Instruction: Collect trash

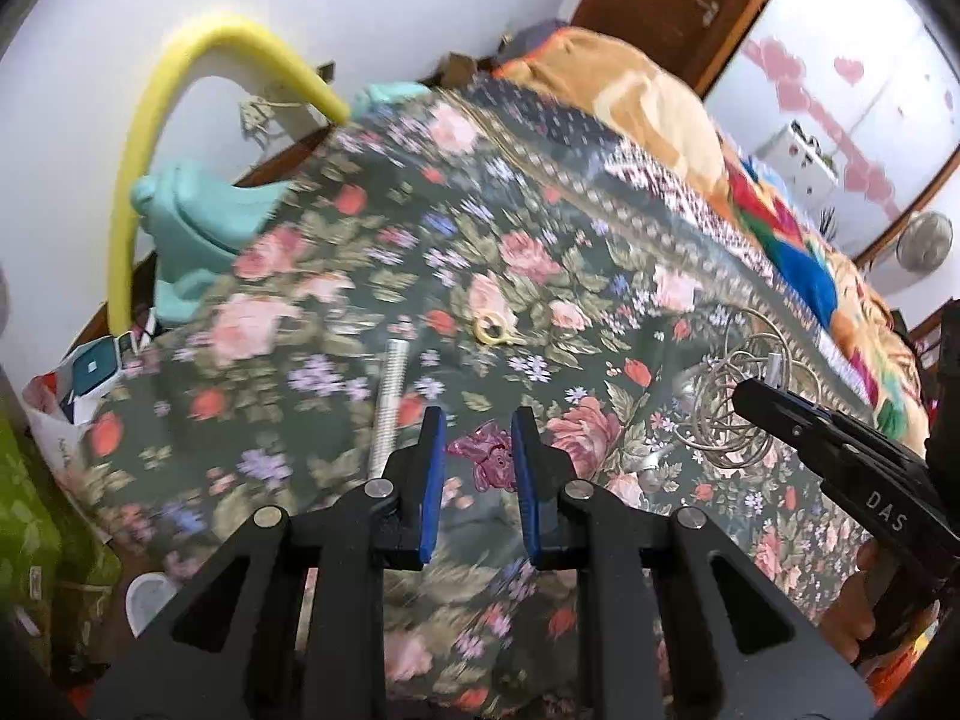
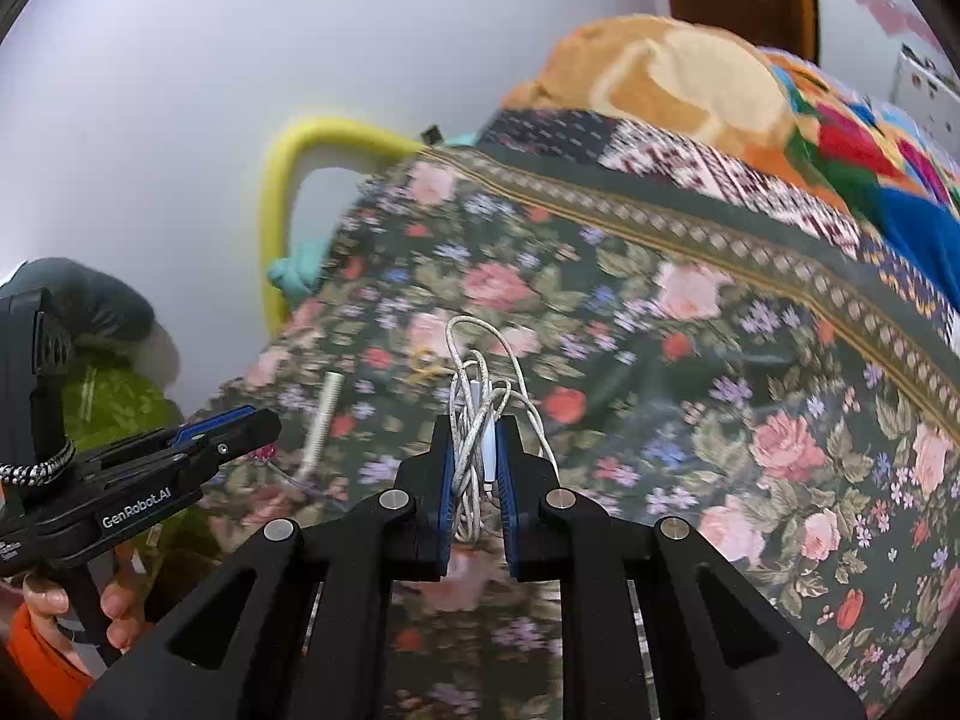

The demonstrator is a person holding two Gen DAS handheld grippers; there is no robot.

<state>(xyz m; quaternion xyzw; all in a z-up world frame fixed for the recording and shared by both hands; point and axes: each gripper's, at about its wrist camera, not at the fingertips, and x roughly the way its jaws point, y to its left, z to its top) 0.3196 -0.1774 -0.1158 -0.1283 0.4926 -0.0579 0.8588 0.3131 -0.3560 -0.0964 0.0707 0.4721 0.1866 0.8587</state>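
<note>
A crumpled pink plastic wrapper [image 1: 487, 457] lies on the floral bedspread [image 1: 336, 276], between the tips of my open left gripper [image 1: 478, 429], which has not closed on it. My right gripper [image 2: 475, 441] is shut on a coiled white cable [image 2: 477, 396] and holds it just above the bedspread [image 2: 690, 372]; the coil also shows in the left wrist view [image 1: 729, 396]. A silver threaded rod [image 1: 389, 405] lies left of the wrapper, and a small yellow ring [image 1: 492, 329] lies beyond it. The left gripper shows at the left of the right wrist view [image 2: 240, 423].
A yellow foam tube [image 1: 141, 180] arches over a teal plastic piece [image 1: 192, 228] at the bed's left edge. A bright patterned blanket [image 1: 780, 222] is heaped at the far right. A green bag [image 2: 114, 402] sits beside the bed at left.
</note>
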